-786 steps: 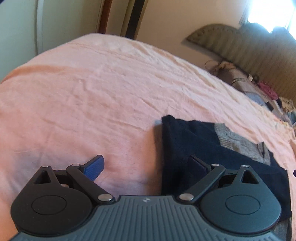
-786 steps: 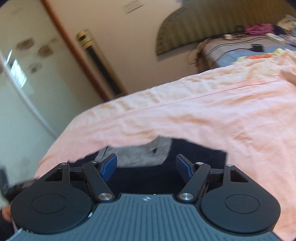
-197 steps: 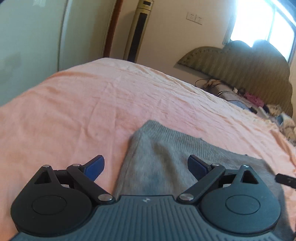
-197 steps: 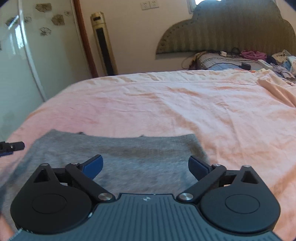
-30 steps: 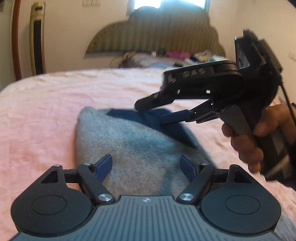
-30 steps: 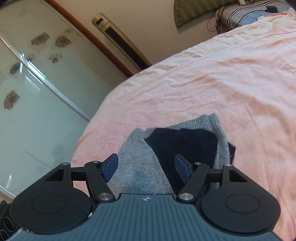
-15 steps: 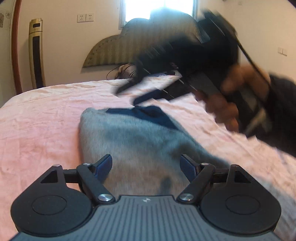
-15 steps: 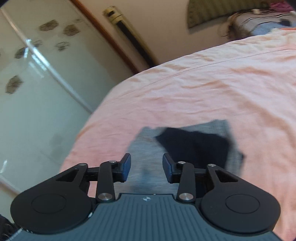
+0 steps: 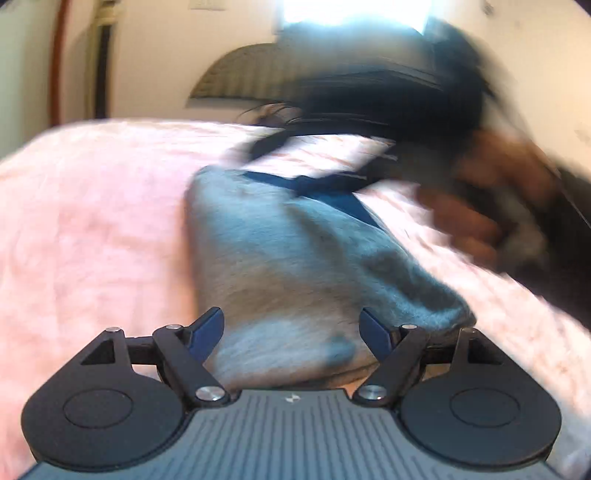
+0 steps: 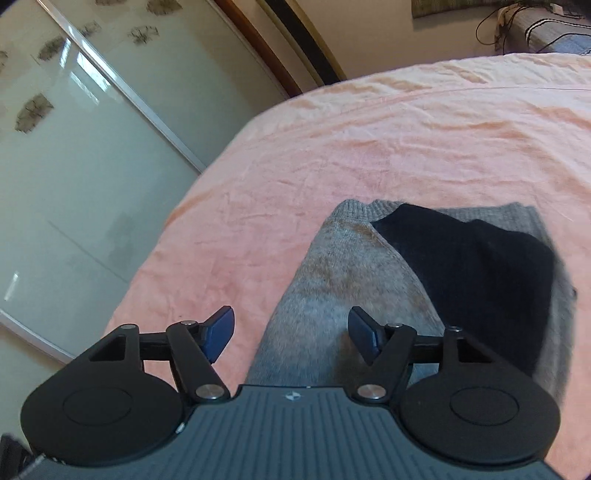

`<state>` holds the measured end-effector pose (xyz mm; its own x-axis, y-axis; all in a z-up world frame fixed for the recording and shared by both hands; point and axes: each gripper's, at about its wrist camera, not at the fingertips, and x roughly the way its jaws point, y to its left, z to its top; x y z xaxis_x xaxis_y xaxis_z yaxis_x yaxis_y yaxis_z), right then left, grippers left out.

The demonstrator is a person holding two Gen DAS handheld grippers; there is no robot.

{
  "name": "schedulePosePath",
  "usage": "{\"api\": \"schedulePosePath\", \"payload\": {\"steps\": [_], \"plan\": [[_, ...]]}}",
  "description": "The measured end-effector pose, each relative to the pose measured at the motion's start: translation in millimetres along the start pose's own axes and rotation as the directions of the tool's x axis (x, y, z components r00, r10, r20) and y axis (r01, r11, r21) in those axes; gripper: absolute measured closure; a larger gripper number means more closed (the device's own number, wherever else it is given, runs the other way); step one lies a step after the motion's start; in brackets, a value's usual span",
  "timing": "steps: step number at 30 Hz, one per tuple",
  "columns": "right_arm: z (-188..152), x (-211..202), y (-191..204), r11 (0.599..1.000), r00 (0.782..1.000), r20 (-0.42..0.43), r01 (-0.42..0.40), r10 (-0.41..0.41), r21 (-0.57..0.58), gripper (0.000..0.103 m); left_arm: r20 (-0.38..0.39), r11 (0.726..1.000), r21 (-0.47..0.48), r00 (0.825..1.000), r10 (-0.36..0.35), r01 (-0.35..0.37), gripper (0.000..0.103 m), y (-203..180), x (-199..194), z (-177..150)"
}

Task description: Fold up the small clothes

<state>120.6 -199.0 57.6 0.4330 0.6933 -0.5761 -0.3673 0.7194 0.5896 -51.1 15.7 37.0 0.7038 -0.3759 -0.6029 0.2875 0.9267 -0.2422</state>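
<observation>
A folded grey knit garment (image 9: 295,258) with a navy part (image 10: 480,266) lies flat on the pink bed sheet (image 9: 92,221). My left gripper (image 9: 291,332) hovers over its near end, open, with nothing pinched between the blue pads (image 9: 208,328). My right gripper (image 10: 291,332) is over the garment's grey left edge; its jaws are opening and the pads touch nothing. In the blurred left wrist view, a person's hand (image 9: 480,206) carries that right gripper above the garment's far side.
A padded headboard (image 9: 236,74) and a bright window stand behind the bed. Frosted sliding doors (image 10: 74,166) run along the bed's left side. Cluttered bedding with cables (image 10: 535,33) lies at the far end. Bare sheet (image 10: 406,129) surrounds the garment.
The right gripper's jaws narrowed half a second ago and have widened again, holding nothing. In the left wrist view the right gripper has lifted and swung off to the right, and the left camera has shifted sideways.
</observation>
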Motion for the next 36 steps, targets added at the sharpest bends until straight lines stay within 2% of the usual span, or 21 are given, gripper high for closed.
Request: {"api": "schedulePosePath", "payload": {"steps": [2,5,7,9,10,11,12,13,17,19,21,23,25,26,27,28,29,31,33,35,36], "plan": [[-24,-43,-22,0.998,0.999,0.046,0.009,-0.012,0.059,0.018,-0.051,0.986,-0.164,0.998,-0.044,0.035,0.022,30,-1,-1],[-62,-82,-63,0.981,0.995,0.022,0.091,-0.096,0.17,0.017,-0.048,0.923,-0.366,0.988,-0.145,0.118,0.023,62,2,-3],[-84,-88,-82,0.966,0.994,-0.032,0.105,-0.101,0.236,0.02,-0.057,0.89,-0.425,0.976,-0.209,0.165,0.023,67,9,1],[-98,-91,-83,0.967,0.999,-0.029,0.039,-0.033,0.253,0.021,-0.069,0.851,-0.475,0.955,-0.29,0.224,0.024,67,22,2],[-102,-89,-81,0.966,0.999,-0.04,0.014,-0.004,0.257,0.028,-0.077,0.846,-0.483,0.951,-0.301,0.228,0.028,65,25,3],[-107,-83,-77,0.969,0.998,-0.069,0.006,0.011,0.245,0.037,-0.104,0.845,-0.484,0.943,-0.315,0.229,0.056,62,31,4],[-110,-78,-73,0.975,0.996,-0.093,0.02,0.001,0.22,0.06,-0.145,0.847,-0.486,0.936,-0.32,0.214,0.087,59,37,4],[-112,-73,-69,0.982,0.994,-0.105,0.046,-0.027,0.181,0.079,-0.167,0.856,-0.479,0.937,-0.306,0.194,0.089,57,40,3],[-114,-86,-58,0.996,0.994,-0.104,0.035,-0.026,0.085,0.082,-0.147,0.904,-0.379,0.951,-0.271,0.199,0.092,42,15,6],[-116,-92,-64,0.995,0.991,-0.111,0.085,-0.078,0.053,0.083,-0.167,0.936,-0.303,0.956,-0.24,0.182,0.092,37,7,3],[-116,-94,-75,0.994,0.994,-0.098,0.054,-0.045,0.093,0.082,-0.212,0.961,-0.239,0.959,-0.188,0.136,0.089,42,6,0],[-107,-97,-77,0.993,0.996,-0.091,0.031,-0.021,0.113,0.062,-0.2,0.969,-0.203,0.963,-0.179,0.138,0.084,47,-7,4],[-92,-107,-76,0.994,1.0,-0.003,0.021,-0.021,0.108,0.013,-0.152,0.98,-0.159,0.978,-0.143,0.119,0.071,49,-23,18],[-82,-109,-77,0.994,0.999,0.043,0.012,-0.017,0.112,0.005,-0.112,0.984,-0.148,0.987,-0.118,0.1,0.044,49,-27,28],[-69,-108,-79,0.993,0.997,0.077,-0.003,-0.006,0.122,0.003,-0.068,0.985,-0.15,0.993,-0.095,0.084,0.008,52,-26,39],[-54,-102,-84,0.99,0.996,0.088,-0.016,0.004,0.138,0.005,-0.018,0.984,-0.162,0.997,-0.076,0.072,0.0,54,-23,48],[-38,-93,-91,0.987,0.996,0.091,-0.018,0.003,0.16,0.005,0.017,0.981,-0.178,0.997,-0.079,0.081,0.0,57,-15,56],[-11,-69,-102,0.977,0.997,0.073,0.009,-0.025,0.211,0.009,-0.029,0.96,-0.26,0.993,-0.117,0.106,0.0,66,20,73],[10,-44,-111,0.972,0.996,0.052,0.056,-0.07,0.228,0.012,-0.072,0.937,-0.34,0.991,-0.111,0.08,0.0,74,54,84],[23,-15,-116,0.966,0.994,0.007,0.101,-0.106,0.238,0.012,-0.1,0.931,-0.359,0.989,-0.113,0.07,0.001,78,83,91],[26,-4,-117,0.967,0.995,0.003,0.101,-0.104,0.232,0.013,-0.12,0.931,-0.359,0.986,-0.115,0.065,0.005,77,95,94]]}}
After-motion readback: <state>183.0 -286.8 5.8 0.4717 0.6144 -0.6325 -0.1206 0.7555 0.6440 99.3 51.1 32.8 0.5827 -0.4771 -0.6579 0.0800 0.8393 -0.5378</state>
